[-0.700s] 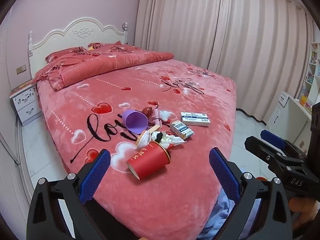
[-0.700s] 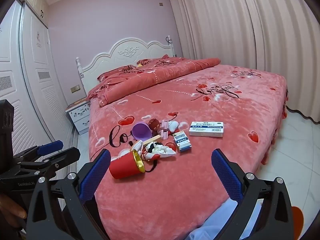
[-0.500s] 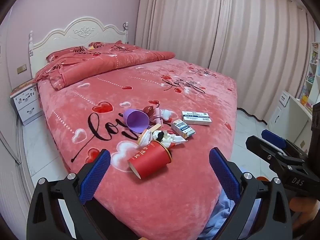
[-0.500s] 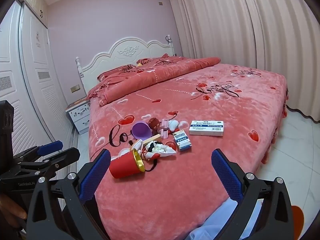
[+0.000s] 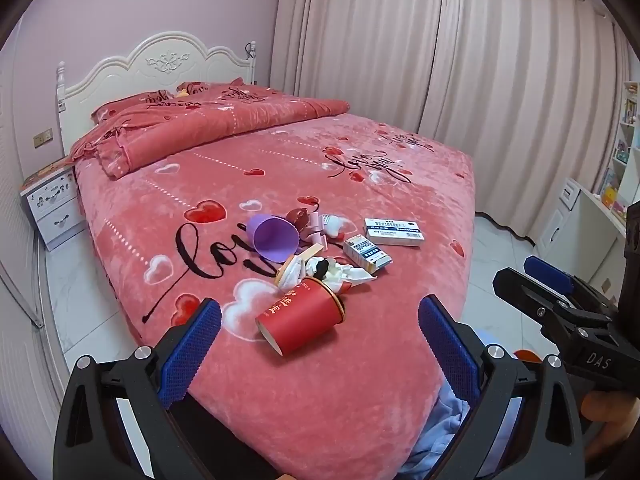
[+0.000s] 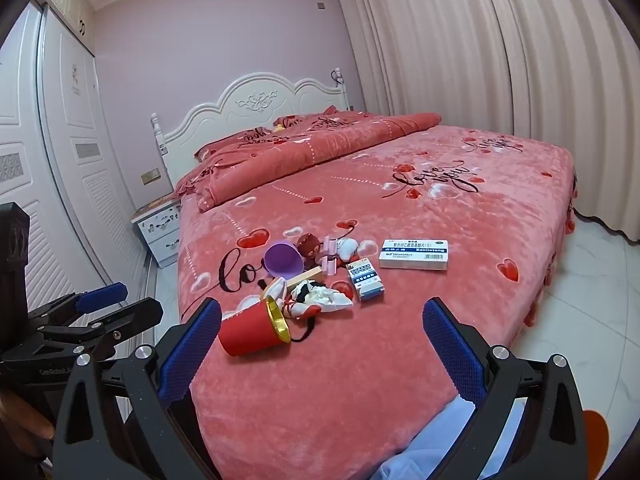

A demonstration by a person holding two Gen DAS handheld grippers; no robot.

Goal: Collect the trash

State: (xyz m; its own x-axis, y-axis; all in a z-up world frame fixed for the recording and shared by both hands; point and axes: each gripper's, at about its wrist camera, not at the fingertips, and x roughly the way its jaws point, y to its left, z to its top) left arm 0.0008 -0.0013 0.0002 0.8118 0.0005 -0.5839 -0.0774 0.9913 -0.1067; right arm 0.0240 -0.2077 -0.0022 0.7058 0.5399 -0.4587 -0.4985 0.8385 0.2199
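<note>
We hover at the near edge of the bed (image 5: 400,380), both tools empty. On the left, our left gripper (image 5: 320,344) has its jaws spread wide, framing the red cup (image 5: 302,320), which lies tipped on its side nearest us. Beyond it the purple cup (image 5: 274,237), tissues (image 5: 340,274) and two boxes (image 5: 394,232) sit bunched mid-blanket. To the right, our right gripper (image 6: 322,346) gapes too, well short of the heap, likely lining up a first pick.

Bare pink heart-print bedspread (image 6: 400,360) lies open before the tipped red paper cup (image 6: 250,334); crumpled white tissue (image 6: 324,296) crowds its gold rim.
</note>
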